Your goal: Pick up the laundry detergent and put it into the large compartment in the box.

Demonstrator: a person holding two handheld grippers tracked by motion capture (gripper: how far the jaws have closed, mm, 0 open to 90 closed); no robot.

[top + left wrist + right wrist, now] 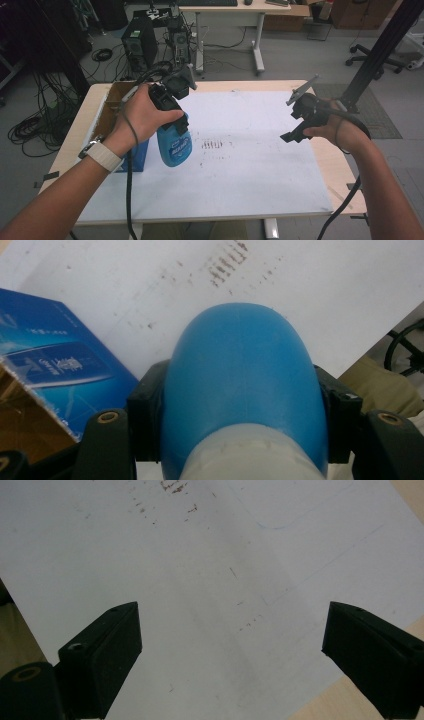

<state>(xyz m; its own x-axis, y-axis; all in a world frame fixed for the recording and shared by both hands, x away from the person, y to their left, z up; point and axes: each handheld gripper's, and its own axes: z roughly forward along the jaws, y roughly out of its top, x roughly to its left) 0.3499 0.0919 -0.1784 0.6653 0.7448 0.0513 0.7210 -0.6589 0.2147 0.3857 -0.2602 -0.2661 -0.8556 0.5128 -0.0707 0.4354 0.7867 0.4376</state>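
We clamped our left gripper (176, 117) jaws on the blue bottle (175, 146), its white label unreadable; our right gripper (295, 131) jaws stood apart above the desk (260, 180).

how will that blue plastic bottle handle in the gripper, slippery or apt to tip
The blue plastic bottle looks smooth and rounded, so it may slip or twist between the left gripper jaws clamped on its sides. Held near its white neck, it probably hangs steadily. Set on the white sheet, it may tip if knocked.
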